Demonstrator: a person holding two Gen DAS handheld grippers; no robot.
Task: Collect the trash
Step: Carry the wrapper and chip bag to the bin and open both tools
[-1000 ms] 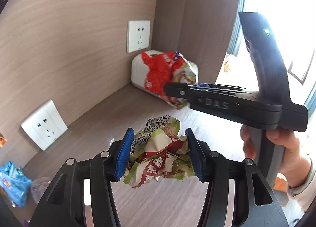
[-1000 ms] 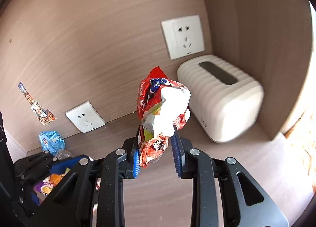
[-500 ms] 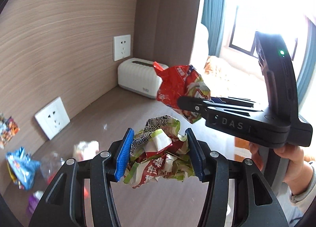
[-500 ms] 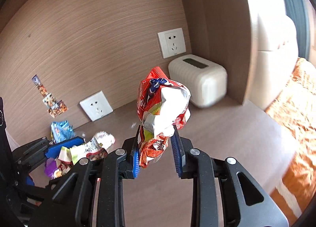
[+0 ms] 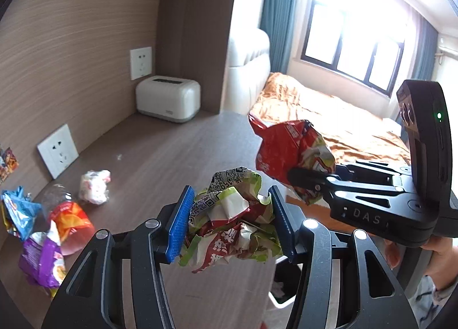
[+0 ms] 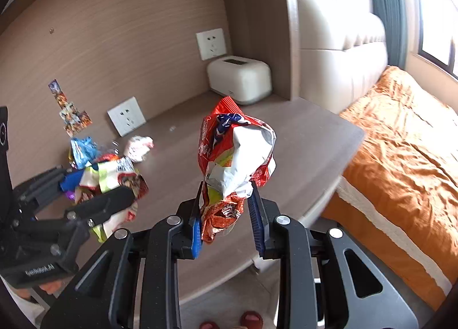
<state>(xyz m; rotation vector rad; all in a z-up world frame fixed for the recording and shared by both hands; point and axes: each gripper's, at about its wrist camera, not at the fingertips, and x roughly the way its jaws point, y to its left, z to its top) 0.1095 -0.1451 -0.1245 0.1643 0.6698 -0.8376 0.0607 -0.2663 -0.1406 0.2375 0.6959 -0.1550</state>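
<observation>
While both loads hang past the desk's [image 6: 300,140] near edge: left gripper [image 5: 233,224] clamps a green crumpled wrapper [image 5: 232,220]; right gripper [image 6: 226,214], nearly closed, pinches a red snack bag [image 6: 234,154]. Step: carrying. Next: release over bin [image 5: 283,286] below.

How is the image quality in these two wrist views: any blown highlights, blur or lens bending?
Left wrist view: the window is blown out white, the wall edges bow with the fisheye, and the green wrapper in the left gripper is sharp. Right wrist view: glare at the top right, slight blur on the tissue box, and the red bag is crisp.
</observation>
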